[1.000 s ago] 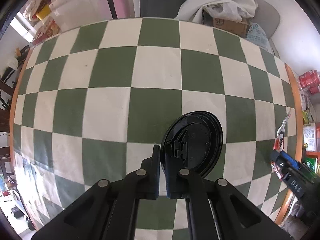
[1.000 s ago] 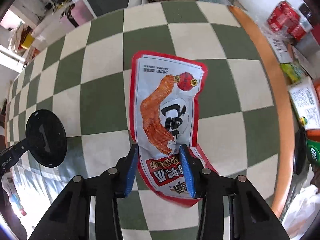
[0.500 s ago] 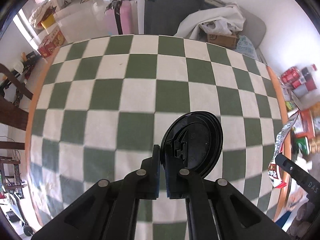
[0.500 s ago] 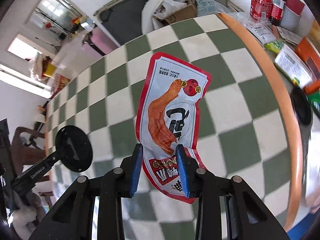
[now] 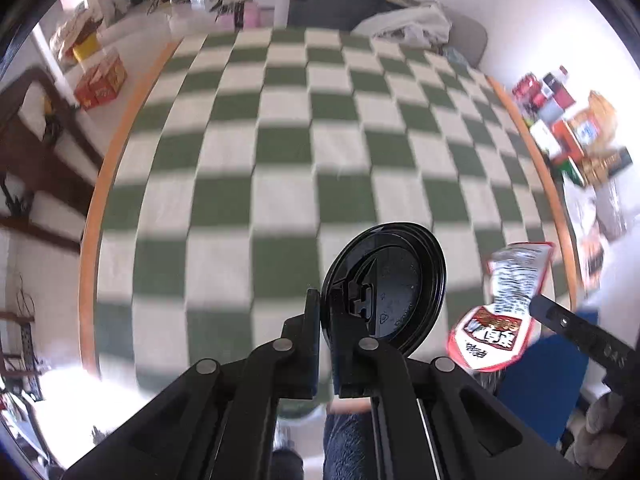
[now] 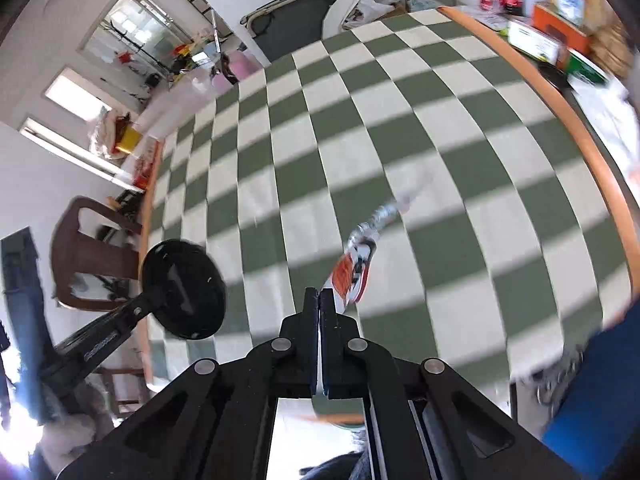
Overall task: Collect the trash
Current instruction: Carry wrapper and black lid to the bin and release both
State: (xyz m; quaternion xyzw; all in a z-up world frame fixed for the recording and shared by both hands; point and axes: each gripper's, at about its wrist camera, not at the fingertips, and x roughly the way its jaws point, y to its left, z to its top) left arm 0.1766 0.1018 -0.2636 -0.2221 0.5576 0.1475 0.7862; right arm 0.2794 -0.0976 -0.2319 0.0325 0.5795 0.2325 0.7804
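My left gripper is shut on the edge of a black plastic cup lid and holds it high above the green-and-white checked table. The lid also shows in the right wrist view, at lower left. My right gripper is shut on the bottom edge of a red-and-white snack wrapper, seen nearly edge-on and blurred. The wrapper also shows in the left wrist view, hanging at lower right off the table's near edge.
Cans, boxes and packets crowd a surface to the right of the table's orange rim. A brown chair stands at the left. A cot with white cloth is beyond the far edge.
Both grippers have risen and pulled back from the table with their loads. The right gripper has closed fully on the wrapper, which has turned edge-on.
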